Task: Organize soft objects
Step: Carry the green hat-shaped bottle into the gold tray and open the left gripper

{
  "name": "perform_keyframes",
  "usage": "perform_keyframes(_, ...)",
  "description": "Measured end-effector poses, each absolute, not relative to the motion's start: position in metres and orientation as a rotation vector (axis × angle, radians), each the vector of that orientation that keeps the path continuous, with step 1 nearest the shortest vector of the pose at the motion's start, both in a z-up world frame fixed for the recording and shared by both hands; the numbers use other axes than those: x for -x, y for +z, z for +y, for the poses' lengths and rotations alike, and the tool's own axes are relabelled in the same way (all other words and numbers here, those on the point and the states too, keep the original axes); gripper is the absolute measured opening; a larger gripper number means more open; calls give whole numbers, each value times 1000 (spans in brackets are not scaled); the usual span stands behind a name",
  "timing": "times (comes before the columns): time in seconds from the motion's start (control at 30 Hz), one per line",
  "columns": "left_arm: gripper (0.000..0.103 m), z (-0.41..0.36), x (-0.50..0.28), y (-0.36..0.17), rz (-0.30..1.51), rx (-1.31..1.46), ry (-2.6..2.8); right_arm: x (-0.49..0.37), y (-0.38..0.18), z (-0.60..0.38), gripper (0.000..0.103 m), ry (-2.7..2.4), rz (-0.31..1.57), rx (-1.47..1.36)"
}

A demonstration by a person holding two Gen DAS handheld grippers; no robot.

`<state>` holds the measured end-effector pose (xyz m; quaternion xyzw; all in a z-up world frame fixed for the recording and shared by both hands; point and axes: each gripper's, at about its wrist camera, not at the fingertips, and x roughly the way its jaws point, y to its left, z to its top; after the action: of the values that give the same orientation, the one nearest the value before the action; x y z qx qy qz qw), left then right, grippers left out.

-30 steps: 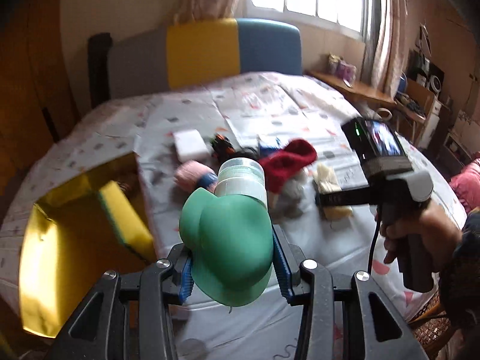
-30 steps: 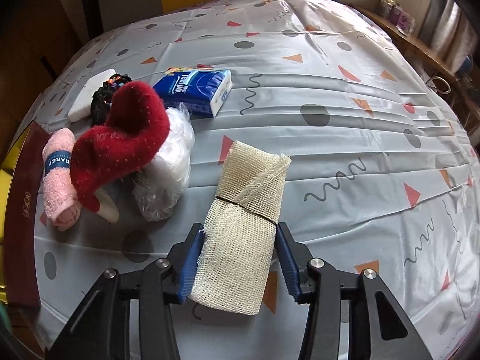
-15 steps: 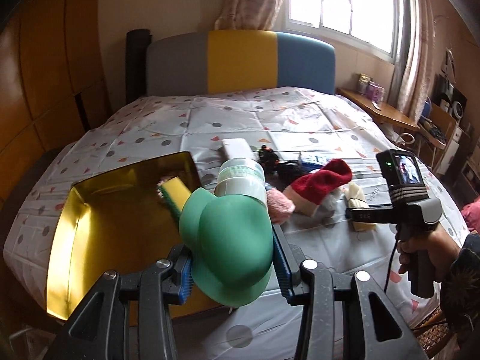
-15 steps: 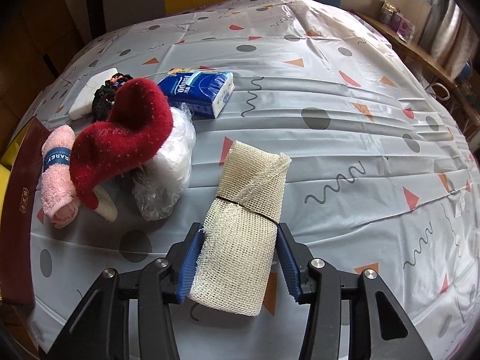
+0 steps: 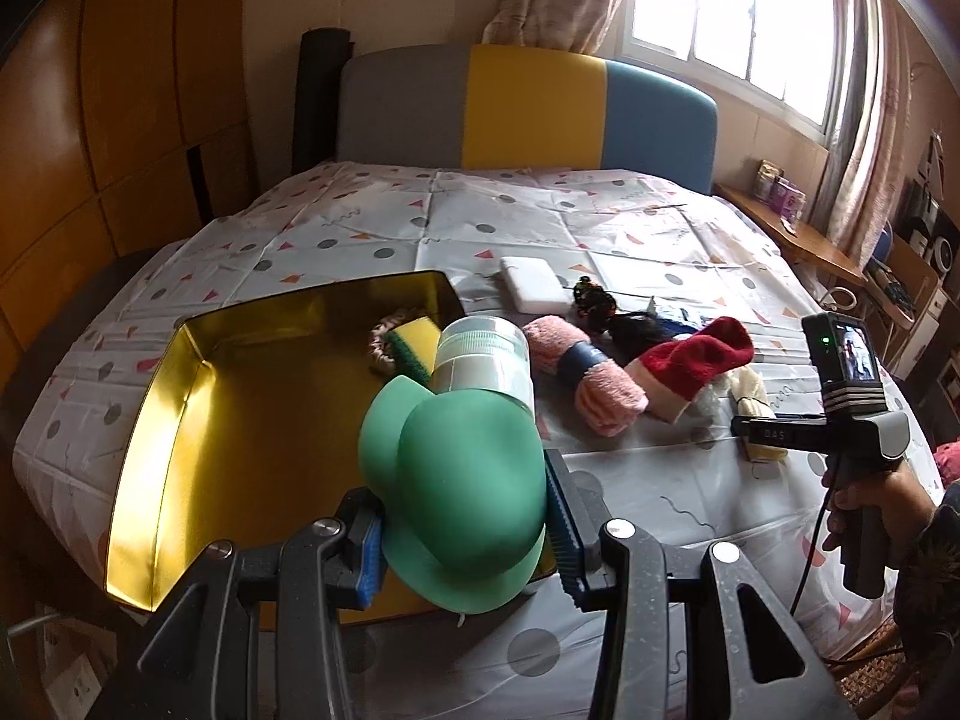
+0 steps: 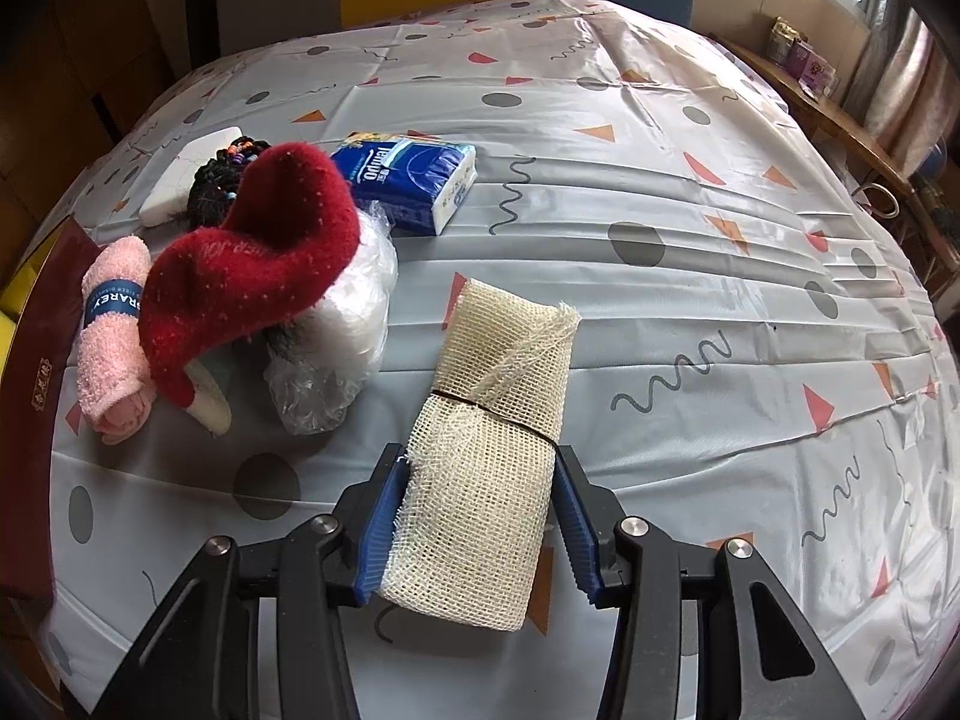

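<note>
My left gripper is shut on a green squeeze bottle with a clear cap, held in the air over the near right corner of a gold tin box. A yellow sponge and a scrunchie lie in the box's far corner. My right gripper points down at the bed, shut on a cream mesh cloth roll that rests on the sheet. To its left lie a red sock, a pink towel roll and a clear plastic bag.
A blue tissue pack, black hair ties and a white block lie further back on the patterned bed sheet. A person's hand holds the right gripper's handle. A wooden shelf stands on the right.
My left gripper has swung to the left with the green bottle, so the gold box now fills more of its view. The right gripper has stayed on the mesh roll.
</note>
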<state>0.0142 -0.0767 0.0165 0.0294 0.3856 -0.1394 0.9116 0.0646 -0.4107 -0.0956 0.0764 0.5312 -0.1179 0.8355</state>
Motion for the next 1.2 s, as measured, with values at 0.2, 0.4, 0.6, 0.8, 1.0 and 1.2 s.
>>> perform_keyframes(0.2, 44, -58, -21, 12, 825, -14, -255, -64, -95, -406, 48, -252, 1122, -110)
perform_keyframes(0.4, 44, -33, -29, 4, 853, 26, -196, -64, -95, -407, 48, -251, 1123, -105)
perform_keyframes(0.6, 44, 3, -42, -12, 943, 172, -172, -64, -95, -405, 48, -254, 1126, -95)
perform_keyframes(0.8, 44, 38, -53, -20, 971, 246, -107, -64, -95, -403, 47, -254, 1125, -75)
perform_keyframes(1.0, 44, 49, -74, -23, 1000, 300, -104, -63, -93, -399, 47, -254, 1125, -54)
perform_keyframes(1.2, 44, 40, -113, -34, 1050, 320, -111, -63, -93, -398, 47, -254, 1127, -45)
